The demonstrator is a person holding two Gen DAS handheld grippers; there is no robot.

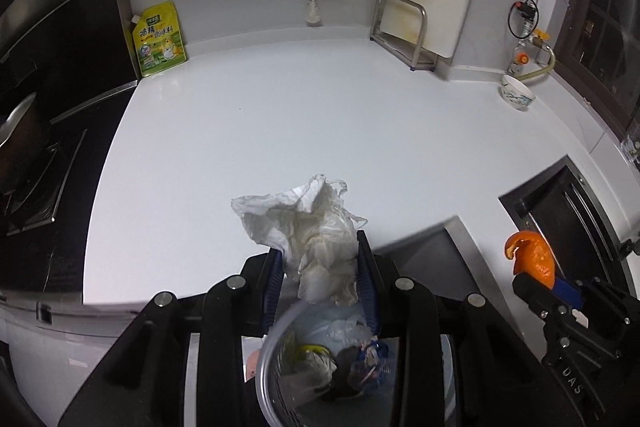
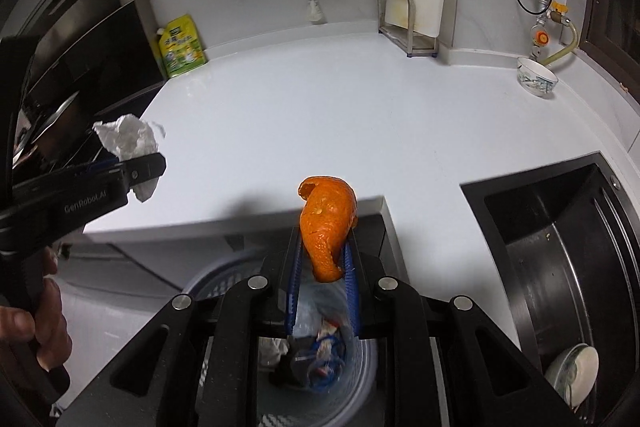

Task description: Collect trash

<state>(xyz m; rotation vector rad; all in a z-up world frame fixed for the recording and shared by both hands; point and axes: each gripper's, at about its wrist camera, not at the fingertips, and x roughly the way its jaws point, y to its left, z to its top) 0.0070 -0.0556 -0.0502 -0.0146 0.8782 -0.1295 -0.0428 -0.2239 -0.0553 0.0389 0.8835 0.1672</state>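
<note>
My left gripper [image 1: 320, 263] is shut on a crumpled white tissue [image 1: 316, 227] and holds it over the edge of the white counter [image 1: 260, 115], above a round mesh trash bin [image 1: 272, 359] that holds several scraps. My right gripper [image 2: 322, 259] is shut on a curled orange peel [image 2: 328, 223] and holds it above the same bin [image 2: 352, 387]. The right gripper also shows in the left wrist view [image 1: 556, 287] with the peel [image 1: 534, 257]. The left gripper shows in the right wrist view [image 2: 140, 167] with the tissue [image 2: 128, 135].
A yellow-green refill pouch [image 1: 160, 41] leans at the back left by the dark stove [image 1: 36, 155]. A metal rack with a cutting board [image 1: 404, 31] and a small bowl [image 1: 517, 93] stand at the back right. A dark sink [image 2: 560, 251] with dishes lies on the right.
</note>
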